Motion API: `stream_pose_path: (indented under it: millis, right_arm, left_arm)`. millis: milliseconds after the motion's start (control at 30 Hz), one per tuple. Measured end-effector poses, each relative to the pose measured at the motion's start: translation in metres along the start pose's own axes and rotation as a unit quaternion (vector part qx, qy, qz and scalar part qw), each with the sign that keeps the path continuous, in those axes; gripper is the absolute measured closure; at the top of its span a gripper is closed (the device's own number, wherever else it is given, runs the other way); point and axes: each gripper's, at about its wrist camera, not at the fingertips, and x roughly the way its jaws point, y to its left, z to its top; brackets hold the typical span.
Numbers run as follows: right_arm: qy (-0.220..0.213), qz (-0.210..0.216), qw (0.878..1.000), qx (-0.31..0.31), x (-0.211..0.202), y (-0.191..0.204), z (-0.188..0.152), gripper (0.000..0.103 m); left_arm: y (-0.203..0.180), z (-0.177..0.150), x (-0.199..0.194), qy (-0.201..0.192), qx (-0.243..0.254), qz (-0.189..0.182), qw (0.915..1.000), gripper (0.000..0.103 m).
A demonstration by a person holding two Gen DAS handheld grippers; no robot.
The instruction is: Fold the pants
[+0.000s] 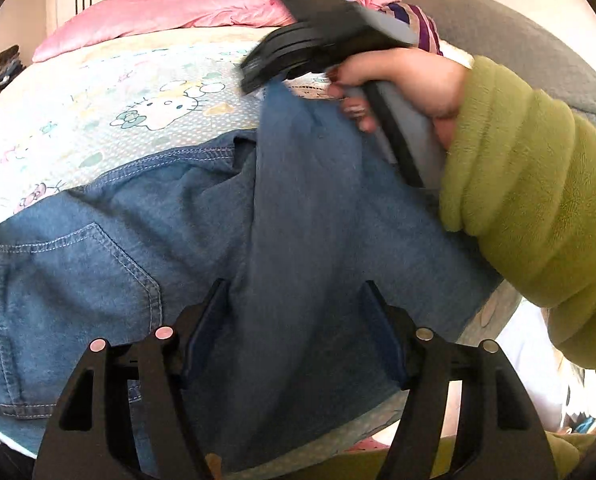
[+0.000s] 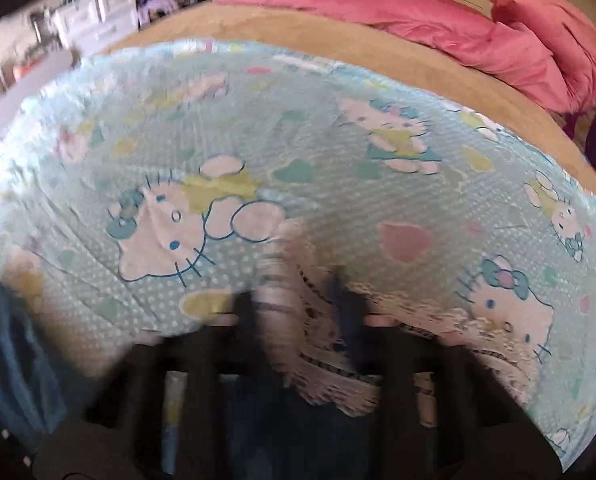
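Blue pants (image 1: 170, 240) spread over the bed (image 1: 98, 92), filling the lower left and centre of the left wrist view, back pocket at left. Left gripper (image 1: 296, 300) at bottom centre, jaws released and wide over the denim. Right gripper (image 1: 254, 76), upper right, hand-held at a raised pant leg; grip state cannot be told. Right wrist view blurred.

A: How many things do you have here?
B: You've got one pair of denim pants (image 1: 226, 248), one Hello Kitty bedsheet (image 2: 337, 200) and two pink pillows (image 2: 437, 40).
A: And grippers?
B: Two: your left gripper (image 1: 294, 320) and your right gripper (image 1: 258, 68).
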Motion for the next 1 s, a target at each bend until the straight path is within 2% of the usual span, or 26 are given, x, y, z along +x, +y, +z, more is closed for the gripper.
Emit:
stream_pose_path:
  millis: [100, 167, 333, 400, 433, 467, 533, 733, 900, 967, 1000]
  right_arm:
    - [-0.027, 0.031, 0.998, 0.047, -0.031, -0.028, -0.012, 0.095]
    - [-0.040, 0.044, 0.996, 0.068, -0.053, -0.042, -0.020, 0.095]
    - [-0.068, 0.055, 0.991, 0.102, -0.108, -0.070, -0.056, 0.095]
    - [-0.076, 0.061, 0.988, 0.117, -0.125, -0.079, -0.071, 0.095]
    - [-0.078, 0.065, 0.987, 0.125, -0.132, -0.083, -0.077, 0.095]
    - [-0.081, 0.073, 0.984, 0.138, -0.142, -0.089, -0.089, 0.095]
    - [-0.081, 0.078, 0.982, 0.151, -0.152, -0.096, -0.103, 0.095]
    - [-0.065, 0.094, 0.973, 0.202, -0.180, -0.112, -0.159, 0.092]
    - [-0.046, 0.102, 0.970, 0.214, -0.182, -0.111, -0.192, 0.088]
    - [-0.040, 0.102, 0.968, 0.225, -0.182, -0.113, -0.203, 0.072]
    - [-0.038, 0.101, 0.967, 0.232, -0.182, -0.115, -0.207, 0.069]
  left_arm:
    - [0.009, 0.000, -0.001, -0.007, -0.014, -0.010, 0.9998, 0.035]
    - [0.015, -0.002, -0.003, -0.013, -0.025, -0.014, 0.9995, 0.031]
    - [0.017, 0.001, -0.009, -0.031, -0.041, -0.020, 0.9985, 0.030]
    - [0.013, -0.002, -0.013, -0.031, -0.033, -0.019, 0.9988, 0.043]
    - [0.009, -0.004, -0.014, -0.029, -0.026, -0.016, 0.9991, 0.066]
    - [0.007, -0.004, -0.014, -0.027, -0.020, -0.012, 0.9994, 0.081]
    - [0.002, -0.002, -0.017, -0.026, -0.005, -0.011, 0.9996, 0.097]
    - [-0.009, -0.005, -0.033, -0.040, 0.047, 0.004, 0.9981, 0.100]
    - [-0.014, -0.012, -0.036, -0.030, 0.058, 0.004, 0.9978, 0.100]
    - [-0.015, -0.013, -0.036, -0.026, 0.062, 0.009, 0.9977, 0.100]
    - [-0.016, -0.014, -0.035, -0.024, 0.064, 0.011, 0.9976, 0.100]
